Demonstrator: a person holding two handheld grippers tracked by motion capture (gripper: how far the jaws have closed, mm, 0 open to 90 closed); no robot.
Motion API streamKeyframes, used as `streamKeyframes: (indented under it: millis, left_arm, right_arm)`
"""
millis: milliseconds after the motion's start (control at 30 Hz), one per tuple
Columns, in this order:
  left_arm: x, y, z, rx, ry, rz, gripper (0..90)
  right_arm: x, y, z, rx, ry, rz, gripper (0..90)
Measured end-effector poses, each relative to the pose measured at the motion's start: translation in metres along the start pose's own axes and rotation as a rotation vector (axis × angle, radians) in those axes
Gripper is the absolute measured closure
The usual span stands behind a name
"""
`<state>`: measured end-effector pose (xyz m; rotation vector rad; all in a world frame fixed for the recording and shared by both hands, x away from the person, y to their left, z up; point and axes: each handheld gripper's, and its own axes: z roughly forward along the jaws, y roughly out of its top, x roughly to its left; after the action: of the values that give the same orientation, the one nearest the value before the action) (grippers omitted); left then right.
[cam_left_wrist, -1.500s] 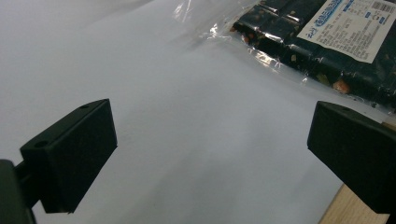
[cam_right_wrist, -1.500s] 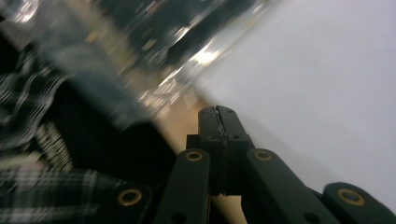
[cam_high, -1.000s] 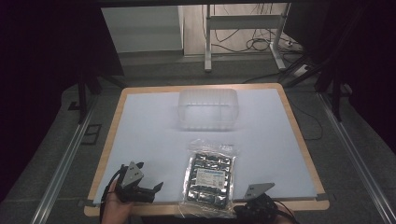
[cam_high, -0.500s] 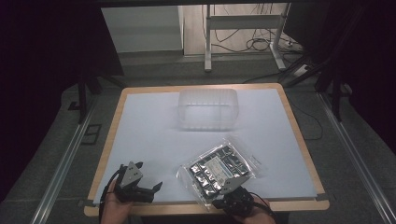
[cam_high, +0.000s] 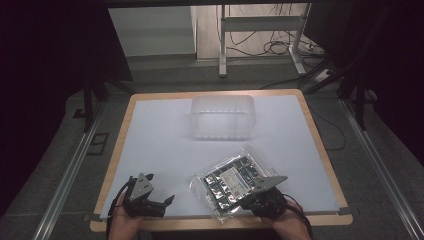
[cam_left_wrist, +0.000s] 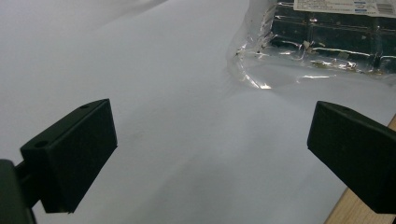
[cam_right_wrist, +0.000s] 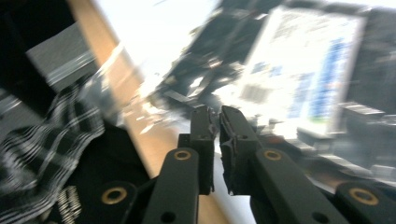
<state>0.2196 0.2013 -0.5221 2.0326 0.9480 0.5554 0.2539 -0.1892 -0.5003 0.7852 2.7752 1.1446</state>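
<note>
Right gripper pinches the clear packet by its near edge.
Left gripper rests wide open on bare white tabletop, apart from the packet; clear tub sits well back.

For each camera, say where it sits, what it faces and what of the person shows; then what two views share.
High view: above the near edge, facing down on the table, bin, packet, both hands.
Left gripper view: on the left tongs, open, facing the packet's edge.
Right gripper view: on the right tongs, shut on the packet; a checked sleeve shows.
All share the packet.
</note>
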Motion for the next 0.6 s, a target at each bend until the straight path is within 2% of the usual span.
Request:
streamKeyframes:
  millis: [167,267,367,600]
  left_arm:
    - [0.0,0.0,0.001,0.004,-0.001,0.003,1.2]
    - [-0.001,0.0,0.001,0.007,-0.001,0.003,1.2]
    - [0.0,0.0,0.002,0.008,0.0,0.003,1.2]
    - [0.0,-0.001,0.002,0.009,0.001,0.0,1.2]
  right_arm:
    - [-0.019,0.006,-0.014,-0.043,-0.059,0.018,78.3]
    - [-0.031,0.01,-0.02,-0.047,-0.107,0.014,76.6]
    - [-0.041,0.013,-0.023,-0.054,-0.123,0.021,75.2]
    - [-0.062,0.024,-0.031,-0.077,-0.208,0.033,71.9]
